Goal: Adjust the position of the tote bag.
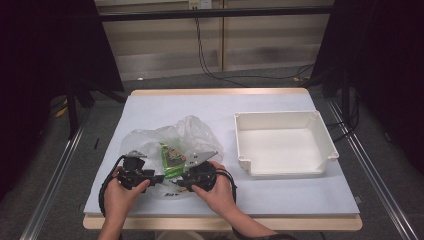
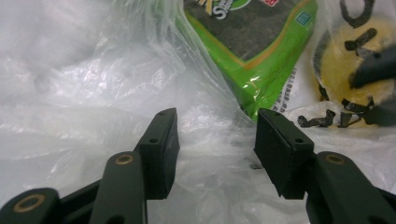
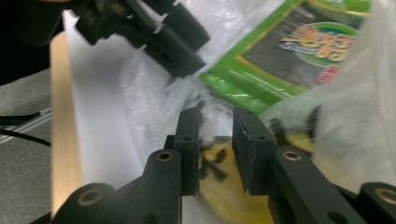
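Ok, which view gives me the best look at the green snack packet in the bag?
The right gripper view: the green snack packet shows its label through the clear plastic bag. The left gripper view shows its lower corner; the high view shows it small.

Item count on the bench (image 1: 280,195): one clear plastic bag (image 1: 192,131); one green snack packet (image 1: 172,156) inside that bag; one white tray (image 1: 327,145). Grippers present: two, namely one left gripper (image 1: 156,178) and one right gripper (image 1: 182,181). Hands counted: two.

green snack packet (image 2: 254,42) cut off at top edge, lettering veiled by plastic bag (image 2: 93,93)
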`<state>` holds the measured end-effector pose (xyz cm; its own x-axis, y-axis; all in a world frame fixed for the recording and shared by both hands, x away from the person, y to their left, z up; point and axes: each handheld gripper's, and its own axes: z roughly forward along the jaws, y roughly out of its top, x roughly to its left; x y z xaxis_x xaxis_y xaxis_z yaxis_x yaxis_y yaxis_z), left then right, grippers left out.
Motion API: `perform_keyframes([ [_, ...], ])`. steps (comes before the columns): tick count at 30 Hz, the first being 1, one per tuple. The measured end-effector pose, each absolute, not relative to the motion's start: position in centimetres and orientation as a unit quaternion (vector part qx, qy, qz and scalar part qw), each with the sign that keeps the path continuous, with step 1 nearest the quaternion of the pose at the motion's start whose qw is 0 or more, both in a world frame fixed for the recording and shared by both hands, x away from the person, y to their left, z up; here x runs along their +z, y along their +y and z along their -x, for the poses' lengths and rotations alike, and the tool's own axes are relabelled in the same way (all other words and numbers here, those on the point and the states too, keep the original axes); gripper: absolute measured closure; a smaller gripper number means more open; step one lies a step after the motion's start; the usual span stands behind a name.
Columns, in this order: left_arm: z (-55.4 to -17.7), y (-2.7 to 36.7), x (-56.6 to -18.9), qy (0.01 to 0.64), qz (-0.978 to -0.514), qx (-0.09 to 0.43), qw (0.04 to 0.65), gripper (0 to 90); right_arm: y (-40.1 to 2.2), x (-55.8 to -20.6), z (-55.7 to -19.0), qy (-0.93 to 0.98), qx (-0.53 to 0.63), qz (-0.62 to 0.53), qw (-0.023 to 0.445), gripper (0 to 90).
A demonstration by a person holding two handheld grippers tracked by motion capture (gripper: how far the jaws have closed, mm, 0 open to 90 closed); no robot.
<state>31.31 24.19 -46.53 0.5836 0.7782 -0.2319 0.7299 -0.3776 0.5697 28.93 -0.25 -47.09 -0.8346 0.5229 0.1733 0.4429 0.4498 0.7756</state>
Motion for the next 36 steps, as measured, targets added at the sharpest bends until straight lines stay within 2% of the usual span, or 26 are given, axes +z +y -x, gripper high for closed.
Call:
perform_keyframes([
  [4, -30.8, 24.2, -46.8, 0.449, -0.829, 0.05, 0.331, 50.5, -0.6, -47.4, -29.3, 0.861, 0.416, -0.285, 0.067, 70.2],
  [6, -30.6, 24.3, -46.9, 0.443, -0.83, 0.058, 0.335, 53.5, -0.9, -48.0, -29.4, 0.863, 0.41, -0.289, 0.064, 71.4],
  [9, -30.2, 24.7, -47.4, 0.44, -0.822, 0.058, 0.357, 68.4, -1.7, -48.7, -29.5, 0.862, 0.41, -0.292, 0.069, 75.4],
  [12, -30.0, 24.8, -47.6, 0.438, -0.82, 0.072, 0.362, 75.3, -2.3, -48.7, -29.7, 0.86, 0.405, -0.3, 0.079, 80.3],
  [15, -29.9, 24.7, -47.4, 0.442, -0.824, 0.084, 0.345, 85.8, -2.9, -48.7, -30.1, 0.859, 0.401, -0.309, 0.08, 89.3],
  [17, -29.8, 24.4, -47.3, 0.44, -0.827, 0.089, 0.339, 88.6, -3.4, -48.7, -30.1, 0.853, 0.401, -0.323, 0.079, 90.0],
  [23, -29.7, 25.0, -47.1, 0.452, -0.825, 0.078, 0.33, 90.0, -4.5, -48.5, -29.8, 0.847, 0.392, -0.347, 0.096, 90.0],
  [36, -29.8, 26.1, -47.1, 0.454, -0.824, 0.068, 0.332, 90.0, -6.7, -48.1, -29.9, 0.844, 0.385, -0.361, 0.096, 89.2],
])
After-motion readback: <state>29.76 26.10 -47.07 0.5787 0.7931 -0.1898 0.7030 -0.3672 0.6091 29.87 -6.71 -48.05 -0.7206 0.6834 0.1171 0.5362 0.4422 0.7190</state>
